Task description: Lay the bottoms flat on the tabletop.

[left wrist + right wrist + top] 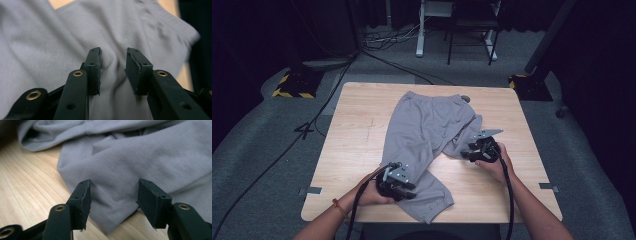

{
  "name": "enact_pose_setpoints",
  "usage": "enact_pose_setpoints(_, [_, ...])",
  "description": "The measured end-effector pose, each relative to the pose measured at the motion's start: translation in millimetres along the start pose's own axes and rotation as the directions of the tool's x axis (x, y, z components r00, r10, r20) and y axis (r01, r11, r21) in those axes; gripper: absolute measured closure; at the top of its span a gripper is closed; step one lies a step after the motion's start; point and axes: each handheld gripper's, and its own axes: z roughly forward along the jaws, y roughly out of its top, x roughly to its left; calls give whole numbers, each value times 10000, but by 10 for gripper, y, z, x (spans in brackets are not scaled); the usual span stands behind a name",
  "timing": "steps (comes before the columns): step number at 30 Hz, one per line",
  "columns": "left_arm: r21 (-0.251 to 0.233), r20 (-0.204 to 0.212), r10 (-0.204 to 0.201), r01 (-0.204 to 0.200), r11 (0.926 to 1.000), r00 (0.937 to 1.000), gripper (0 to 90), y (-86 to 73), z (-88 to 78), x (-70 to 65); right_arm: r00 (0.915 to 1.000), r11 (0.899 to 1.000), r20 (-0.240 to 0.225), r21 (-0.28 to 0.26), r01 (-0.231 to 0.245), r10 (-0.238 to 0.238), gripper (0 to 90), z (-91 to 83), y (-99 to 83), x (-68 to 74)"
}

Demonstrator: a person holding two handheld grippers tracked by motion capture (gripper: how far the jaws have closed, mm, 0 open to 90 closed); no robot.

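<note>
Left gripper [408,186] on the near leg of the grey trousers [424,130].
Its jaws stand apart, a fabric ridge between them, seemingly unpinched. Right gripper [465,154], jaws wide, straddles the right leg's corner on the wooden table [352,145].

Both forearms are bare, with a thin red band on the left wrist. The left gripper [398,181] and right gripper [482,149] are black, each topped by a grey three-cornered plate and trailing a black cable. Brass-ringed holes dot the black jaw arms, whose dark pads have frayed edges.
</note>
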Motion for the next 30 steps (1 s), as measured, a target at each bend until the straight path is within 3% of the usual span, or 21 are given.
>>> enact_pose_setpoints(5, [394,-57,212,-210,9990,9998,616,-99,-120,-126,9985,9998,548,172,-55,46,507,-47,-27,-61])
enact_pose_setpoints(7, [158,-567,-93,102,9998,9983,524,-98,-150,-136,9984,9998,569,191,-60,49,588,-71,-41,-85])
enact_pose_setpoints(9, [-474,-809,-477,440,9979,9956,499,-87,-195,-92,9984,9998,567,199,-2,-9,705,-101,-61,-102])
enact_pose_setpoints(10, [-675,-1198,-665,587,9960,9906,474,-69,-210,-63,9984,9998,554,208,47,-59,763,-116,-70,-104])
enact_pose_setpoints(12, [-1059,-1913,-1260,1072,9886,9734,396,-17,-224,24,9982,9995,559,235,213,-226,836,-149,-90,-106])
enact_pose_setpoints(14, [-1422,-2566,-1688,1356,9805,9517,388,51,-228,146,9972,9987,616,323,397,-416,850,-199,-98,-100])
enact_pose_setpoints(15, [-1550,-2941,-1895,1489,9766,9368,385,96,-213,238,9969,9986,655,321,417,-437,850,-223,-97,-98])
enact_pose_setpoints(18, [-1452,-3409,-2266,1870,9716,9124,370,211,-119,466,9962,9987,738,-153,485,-472,847,-400,-72,-120])
enact_pose_setpoints(20, [-1443,-3431,-2360,1972,9697,9092,399,256,-60,587,9951,9970,917,-642,432,-372,849,-561,-42,-157])
enact_pose_setpoints(22, [-1237,-3751,-2409,2092,9700,8951,419,292,8,713,9927,9937,1182,-1056,386,-260,857,-724,-22,-212])
enact_pose_setpoints(24, [-1309,-3862,-2461,2113,9686,8890,442,297,50,778,9889,9882,1486,-1524,175,54,860,-899,-27,-297])
enact_pose_setpoints(26, [-987,-3919,-2400,2187,9708,8882,450,289,118,836,9830,9816,1801,-1909,-15,365,860,-1026,-44,-377])
enact_pose_setpoints(29, [-1050,-3890,-2512,2282,9679,8863,441,272,133,856,9683,9623,2179,-2649,-616,1219,858,-1205,-94,-522])
enact_pose_setpoints(30, [-1049,-3793,-2498,2268,9683,8909,440,259,122,867,9639,9554,2244,-2854,-755,1432,858,-1256,-113,-559])
